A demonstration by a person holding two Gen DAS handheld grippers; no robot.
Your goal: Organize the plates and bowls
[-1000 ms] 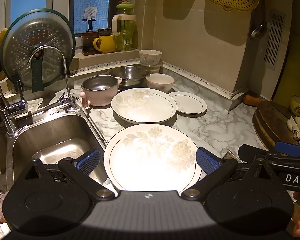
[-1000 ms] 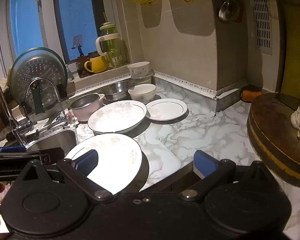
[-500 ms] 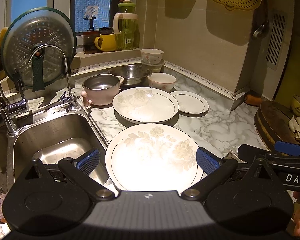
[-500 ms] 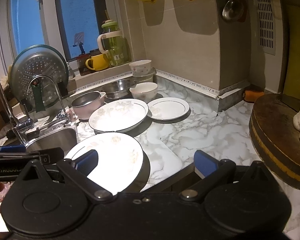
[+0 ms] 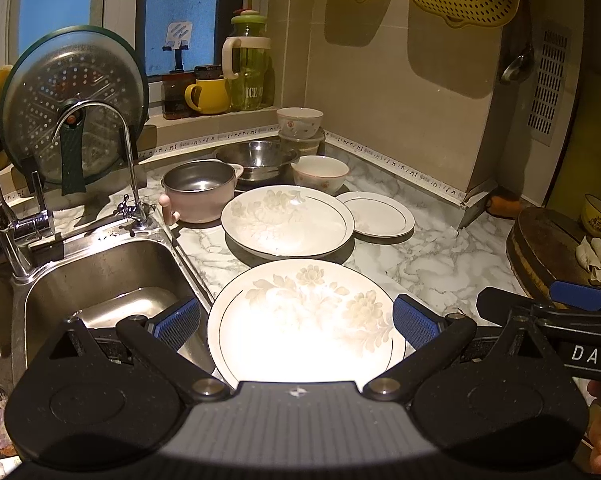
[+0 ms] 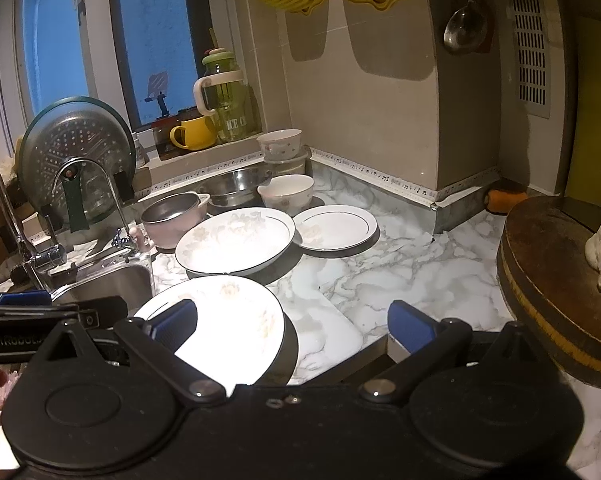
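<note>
Little has changed over the last second: the left gripper (image 5: 296, 320) has only been eased slightly nearer the large round white floral plate (image 5: 304, 322), which lies flat at the near edge of the marble counter (image 5: 440, 248), just right of the steel sink (image 5: 100, 280). The gripper's blue pads (image 5: 178, 322) are spread wide, level with either side of the plate, and nothing is held. The right gripper (image 6: 292, 326) is likewise spread and empty, hovering over the counter edge to the right of that plate.

A second large floral plate (image 5: 286, 220) sits just beyond, with a small white rimmed plate (image 5: 374, 214) at its right and a white ceramic bowl (image 5: 320, 173) farther back.

No dish has been moved, so the task is judged barely begun; the near plate is probably to be lifted first and stacked on its twin.
</note>
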